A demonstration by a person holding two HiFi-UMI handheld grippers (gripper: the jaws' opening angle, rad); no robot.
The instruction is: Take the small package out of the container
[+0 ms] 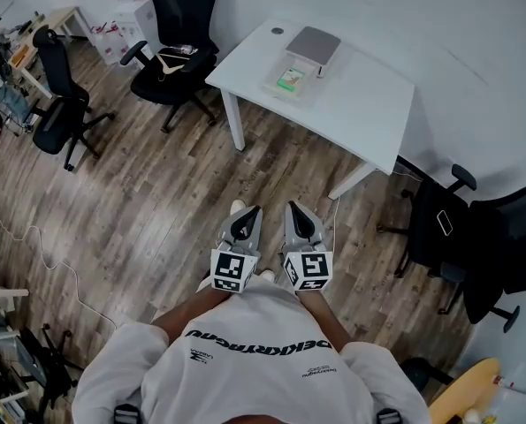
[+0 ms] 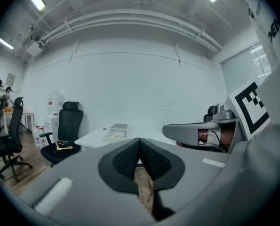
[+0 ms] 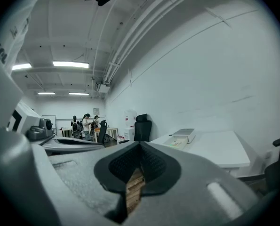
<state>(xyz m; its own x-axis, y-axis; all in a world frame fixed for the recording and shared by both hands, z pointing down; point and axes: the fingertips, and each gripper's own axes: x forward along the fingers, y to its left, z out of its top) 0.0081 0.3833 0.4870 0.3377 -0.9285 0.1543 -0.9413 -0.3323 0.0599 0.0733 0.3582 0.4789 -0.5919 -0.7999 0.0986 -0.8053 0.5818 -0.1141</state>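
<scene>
The small package (image 1: 291, 79) lies well away from the person, so the step calls first for walking to the white table (image 1: 360, 104) and parting the jaws before reaching in. The package looks green and flat in a pale shallow container (image 1: 275, 87), beside a gray box (image 1: 313, 44). The left gripper (image 1: 247, 213) and right gripper (image 1: 295, 210) are both closed and empty.

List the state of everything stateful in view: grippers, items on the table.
left gripper: fingers shut, empty, well short of the white table.
right gripper: fingers shut, empty.
small package: lying flat on the table, untouched.
grey box: beside the package; open or closed, cannot tell.
</scene>
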